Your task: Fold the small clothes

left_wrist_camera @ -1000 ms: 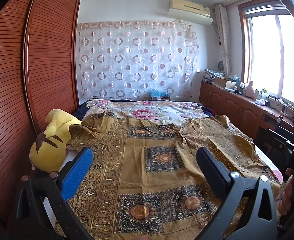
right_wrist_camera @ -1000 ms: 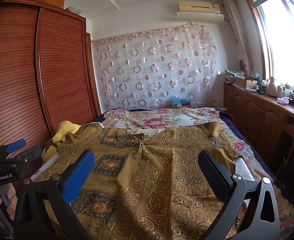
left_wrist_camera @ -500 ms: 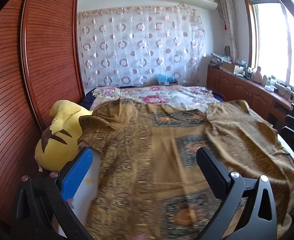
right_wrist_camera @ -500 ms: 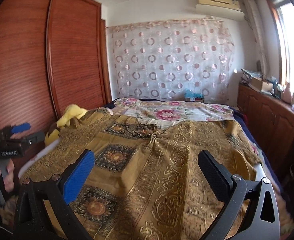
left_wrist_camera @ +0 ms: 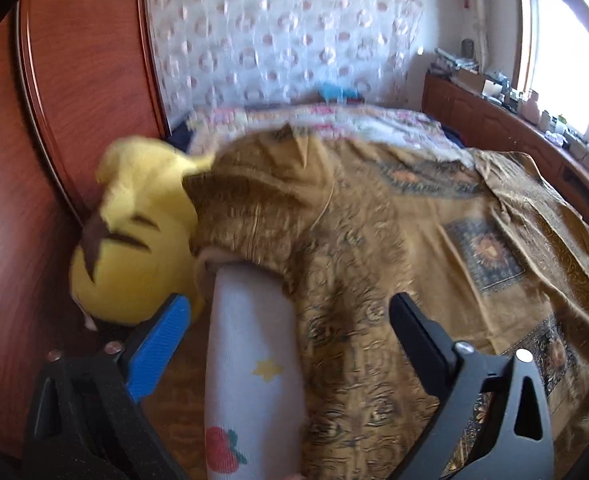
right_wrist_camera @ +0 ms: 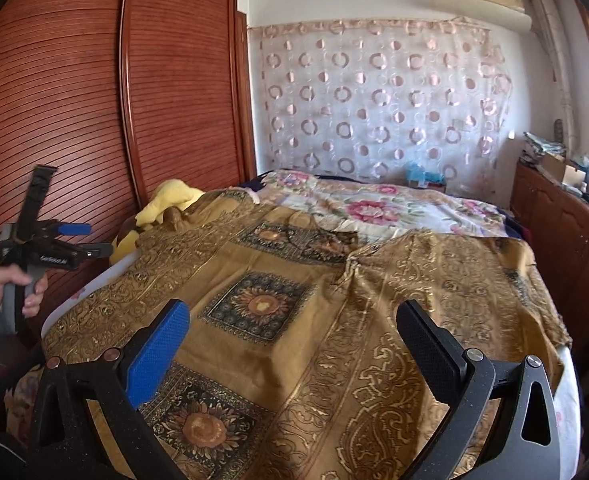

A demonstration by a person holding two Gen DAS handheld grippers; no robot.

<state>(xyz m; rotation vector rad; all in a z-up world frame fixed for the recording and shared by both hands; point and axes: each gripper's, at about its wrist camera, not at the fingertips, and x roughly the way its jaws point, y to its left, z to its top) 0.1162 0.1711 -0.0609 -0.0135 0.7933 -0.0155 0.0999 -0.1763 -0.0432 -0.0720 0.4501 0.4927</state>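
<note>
A yellow plush toy (left_wrist_camera: 134, 236) lies between the wooden wardrobe (left_wrist_camera: 26, 184) and gold bedspread (left_wrist_camera: 414, 264).

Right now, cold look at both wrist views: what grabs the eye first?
The golden-brown patterned cloth spread over most of the bed, sunflower squares down its middle. At its left edge a yellow plush toy sits against the red wooden wardrobe. Beside the toy a white printed fabric pokes out from under the cloth, between the fingers of the open left gripper.

Daylight from the overexposed glazed window (left_wrist_camera: 566, 80) at right, heavy motion blur across the left wrist view (the round yellow plush toy (left_wrist_camera: 134, 240) smeared), right wrist view sharp, fisheye bending with dark corner vignetting.
</note>
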